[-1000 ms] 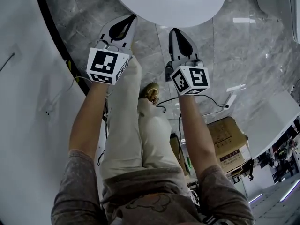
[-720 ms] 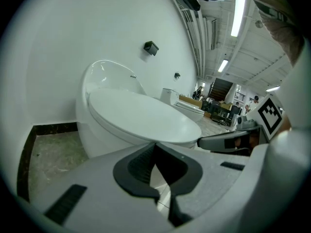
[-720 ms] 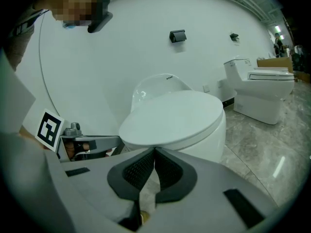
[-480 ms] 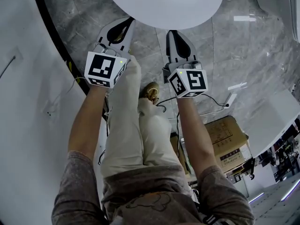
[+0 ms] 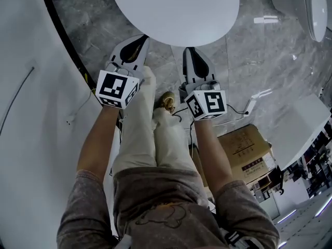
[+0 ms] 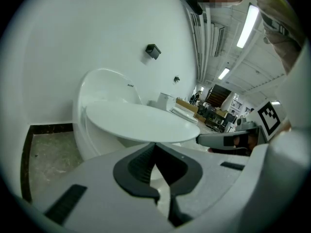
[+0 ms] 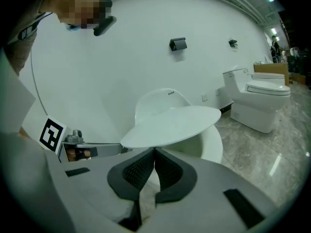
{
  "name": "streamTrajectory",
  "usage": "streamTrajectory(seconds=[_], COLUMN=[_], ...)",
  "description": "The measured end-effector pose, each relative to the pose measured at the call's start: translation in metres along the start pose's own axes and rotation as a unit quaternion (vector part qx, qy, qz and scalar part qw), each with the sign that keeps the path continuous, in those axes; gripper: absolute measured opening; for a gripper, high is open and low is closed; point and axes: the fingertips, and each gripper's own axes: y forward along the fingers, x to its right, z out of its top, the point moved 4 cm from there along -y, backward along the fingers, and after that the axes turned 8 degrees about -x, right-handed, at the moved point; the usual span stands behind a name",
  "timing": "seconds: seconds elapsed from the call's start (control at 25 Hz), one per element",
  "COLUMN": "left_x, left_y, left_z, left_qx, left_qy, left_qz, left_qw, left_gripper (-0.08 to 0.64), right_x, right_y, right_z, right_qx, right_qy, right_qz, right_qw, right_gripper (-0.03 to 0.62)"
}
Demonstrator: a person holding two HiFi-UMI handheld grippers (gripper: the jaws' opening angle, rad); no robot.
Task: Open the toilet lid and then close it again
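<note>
1. Setting: a showroom with a grey marble floor (image 5: pixel 259 61) and a white wall (image 5: pixel 26 113). The person stands facing a white toilet.
2. Left gripper (image 5: pixel 143 36): clenched, the pads meeting with nothing between them. Its tip sits under the front edge of the lid (image 5: pixel 171 9), left of centre.
3. Right gripper (image 5: pixel 188 50): likewise clenched and empty, its tip under the same edge, just beside the left one.
4. Lid: a broad white oval, partly raised, with a gap showing between it and the bowl (image 6: pixel 90 140). Its rear end lies against the upright tank (image 7: pixel 160 103).
5. Surroundings: a second toilet (image 7: pixel 262 101) stands well apart to the right. A cardboard box (image 5: pixel 244 149) sits on the floor behind the person's right arm.
</note>
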Motion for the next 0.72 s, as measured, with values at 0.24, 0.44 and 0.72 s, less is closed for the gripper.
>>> streamTrajectory(seconds=[0.24,0.44,0.72], left_x=[0.006,-0.007,-0.033], left_y=[-0.034,-0.058,-0.068], left_z=[0.081,0.144,0.220], left_qx=[0.011,0.021,0.040], left_qy=[-0.028,-0.043,-0.047], left_qz=[-0.008,-0.020,-0.017], left_qw=[0.9995,0.9987,0.9980], left_gripper=[0.009,0.009,0.009], right_x=[-0.030,-0.058,-0.077], right_y=[-0.026,-0.025,-0.002], right_z=[0.097,0.174,0.264], right_qx=[0.029,0.034,0.066], right_qy=[-0.005,-0.022,-0.023], right_qz=[0.005,0.009,0.019], right_qw=[1.000,0.999,0.997], right_gripper=[0.026,0.028,0.027])
